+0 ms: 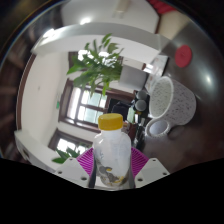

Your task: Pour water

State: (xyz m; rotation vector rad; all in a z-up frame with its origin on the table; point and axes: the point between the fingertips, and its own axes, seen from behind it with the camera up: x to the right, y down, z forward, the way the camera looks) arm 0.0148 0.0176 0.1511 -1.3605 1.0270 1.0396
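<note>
A clear plastic bottle [111, 155] with a yellow cap [111, 122] and a printed label stands upright between my fingers. My gripper [111, 166] is shut on the bottle: both magenta pads [87, 161] press on its sides. The bottle is lifted and seen against the room behind it. A white cup [164, 97] with a patterned side stands beyond the bottle to the right, on a dark surface.
A green leafy plant [97, 62] stands behind the bottle's cap, in front of a window. A second white vessel [157, 128] sits below the cup. White walls and ceiling surround the scene.
</note>
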